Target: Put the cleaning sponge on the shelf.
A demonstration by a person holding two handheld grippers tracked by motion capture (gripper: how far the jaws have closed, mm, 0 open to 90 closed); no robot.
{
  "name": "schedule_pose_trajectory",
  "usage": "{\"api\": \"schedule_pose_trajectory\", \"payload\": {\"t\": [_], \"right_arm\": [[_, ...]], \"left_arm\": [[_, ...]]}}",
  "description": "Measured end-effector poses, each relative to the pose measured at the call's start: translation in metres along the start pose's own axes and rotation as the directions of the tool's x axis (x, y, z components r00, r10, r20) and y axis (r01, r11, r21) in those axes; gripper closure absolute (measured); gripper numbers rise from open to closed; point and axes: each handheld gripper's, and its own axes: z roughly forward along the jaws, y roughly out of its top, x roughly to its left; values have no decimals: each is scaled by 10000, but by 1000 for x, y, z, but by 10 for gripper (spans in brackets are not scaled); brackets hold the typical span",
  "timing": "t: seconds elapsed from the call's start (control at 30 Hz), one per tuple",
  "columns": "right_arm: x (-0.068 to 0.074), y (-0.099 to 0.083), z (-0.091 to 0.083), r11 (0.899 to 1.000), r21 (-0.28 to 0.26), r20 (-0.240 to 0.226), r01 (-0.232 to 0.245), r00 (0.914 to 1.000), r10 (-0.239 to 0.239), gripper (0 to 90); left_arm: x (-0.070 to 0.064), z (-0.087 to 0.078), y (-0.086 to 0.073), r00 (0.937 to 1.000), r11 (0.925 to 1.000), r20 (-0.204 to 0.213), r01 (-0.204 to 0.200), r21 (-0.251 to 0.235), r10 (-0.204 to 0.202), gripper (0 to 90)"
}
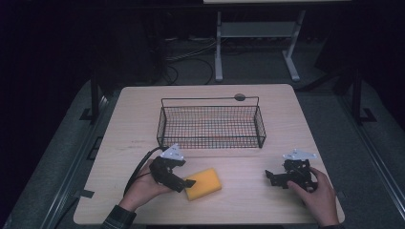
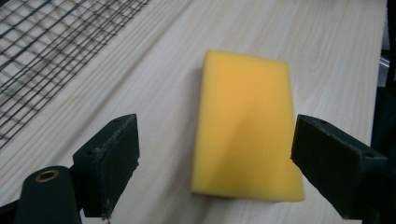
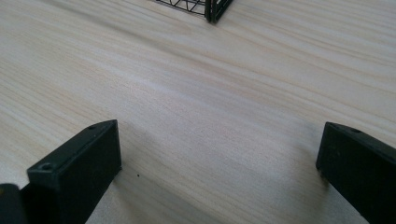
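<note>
A yellow sponge (image 1: 203,184) lies flat on the pale wood surface (image 1: 286,124), toward the near edge and left of centre, in front of the wire basket. The left tool (image 1: 187,183) sits low at the sponge's left end, held in the person's left hand (image 1: 143,188); in the left gripper view the sponge (image 2: 245,126) lies between the two black jaws, which stand wide apart, neither one pressing it. The black wire basket (image 1: 211,125) stands on the middle of the surface, just beyond the sponge, its mesh (image 2: 51,51) showing at the upper left of the left gripper view. The right tool (image 1: 270,175) rests well to the right of the sponge in the right hand (image 1: 317,193), its jaws spread over bare wood, with a corner of the basket (image 3: 210,9) ahead.
</note>
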Motion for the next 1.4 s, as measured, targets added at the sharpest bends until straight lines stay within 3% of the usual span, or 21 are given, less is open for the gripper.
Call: {"api": "schedule_pose_trajectory", "payload": {"t": [0.23,0.3,0.5,0.53,0.57,0.63,0.7,0.73,0.97,1.17,1.2,1.4], "right_arm": [[0,0,0,10000,-1,-1,3,10000,-3,0],[0,0,0,10000,-2,-1,4,10000,-4,0],[0,0,0,10000,0,-2,2,10000,-2,0],[0,0,0,10000,-2,-1,7,10000,-7,0],[0,0,0,10000,-1,-1,2,10000,-2,0],[0,0,0,10000,-2,-1,1,10000,-1,0],[0,0,0,10000,-2,-1,4,10000,-4,0],[0,0,0,10000,-3,0,4,10000,-4,0],[0,0,0,10000,-1,-1,4,10000,-4,0],[0,0,0,10000,-2,-2,4,10000,-4,0],[0,0,0,10000,-1,-2,1,10000,-1,0],[0,0,0,10000,-1,0,4,10000,-4,0]], "left_arm": [[-9,14,7,9995,9988,93,-289,406,286,131],[-13,22,11,9986,9954,98,-528,803,522,127],[-23,38,18,9966,9888,60,-817,1246,816,96],[-23,39,20,9953,9851,54,-960,1426,962,95],[-26,43,20,9962,9876,9,-870,1308,877,90],[-27,47,22,9935,9801,-17,-1117,1640,1135,89],[-28,49,22,9931,9782,-56,-1145,1730,1173,89],[-28,52,22,9907,9709,-77,-1316,1999,1359,89],[-29,62,22,9891,9618,-238,-1358,2376,1455,95],[-29,64,20,9892,9607,-329,-1304,2449,1426,137],[-29,64,20,9883,9569,-306,-1371,2561,1497,143],[-28,63,21,9888,9584,-305,-1338,2519,1461,216]]}}
